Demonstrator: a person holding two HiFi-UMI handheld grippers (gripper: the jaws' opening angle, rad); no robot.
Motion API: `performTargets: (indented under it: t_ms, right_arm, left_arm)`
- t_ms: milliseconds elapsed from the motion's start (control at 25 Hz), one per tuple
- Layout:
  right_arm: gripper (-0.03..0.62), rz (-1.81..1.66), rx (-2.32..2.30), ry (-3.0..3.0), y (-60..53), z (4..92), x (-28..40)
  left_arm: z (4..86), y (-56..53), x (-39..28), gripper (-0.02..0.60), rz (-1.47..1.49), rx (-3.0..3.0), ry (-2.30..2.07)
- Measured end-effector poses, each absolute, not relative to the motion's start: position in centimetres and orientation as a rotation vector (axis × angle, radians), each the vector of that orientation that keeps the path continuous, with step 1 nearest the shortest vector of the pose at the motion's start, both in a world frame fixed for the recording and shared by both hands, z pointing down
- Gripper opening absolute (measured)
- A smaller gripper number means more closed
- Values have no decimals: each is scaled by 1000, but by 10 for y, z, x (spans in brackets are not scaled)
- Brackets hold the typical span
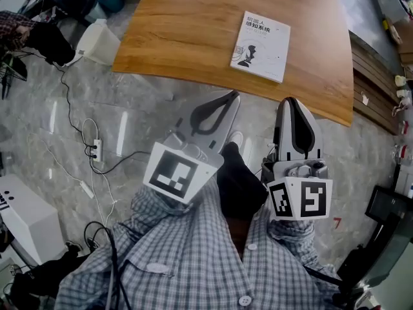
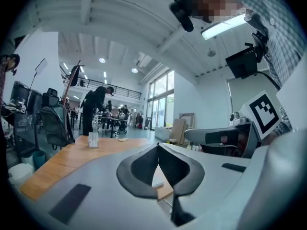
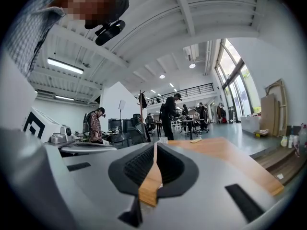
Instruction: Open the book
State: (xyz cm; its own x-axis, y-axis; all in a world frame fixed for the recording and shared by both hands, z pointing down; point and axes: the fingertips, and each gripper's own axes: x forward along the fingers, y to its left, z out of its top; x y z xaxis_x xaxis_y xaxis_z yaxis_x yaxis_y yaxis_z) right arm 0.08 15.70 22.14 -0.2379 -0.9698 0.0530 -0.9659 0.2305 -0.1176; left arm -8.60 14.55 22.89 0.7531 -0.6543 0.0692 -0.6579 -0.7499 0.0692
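A closed white book (image 1: 261, 46) with dark print on its cover lies flat on the wooden table (image 1: 181, 37), toward the table's right side. Both grippers hover over the floor, just short of the table's near edge and apart from the book. My left gripper (image 1: 233, 95) points at the edge below and left of the book, and its jaws meet at the tips with nothing in them (image 2: 158, 145). My right gripper (image 1: 290, 100) is shut and empty too (image 3: 154, 143). In the right gripper view the table's edge (image 3: 149, 188) shows through the gap behind the tips.
A white bin (image 1: 98, 42) stands on the floor at the table's left end. A power strip (image 1: 96, 150) and cables trail over the grey floor, and a white box (image 1: 22, 219) sits lower left. Wooden planks (image 1: 374, 86) run along the right. People stand at desks far off.
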Motion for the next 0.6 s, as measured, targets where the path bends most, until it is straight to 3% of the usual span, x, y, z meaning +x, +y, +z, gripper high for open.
performTargets:
  t_ms: [600]
  right_arm:
    - [31,-229,-1824,2491,65,222,91]
  left_arm:
    - [227,54,8,5,116,2837,-1154]
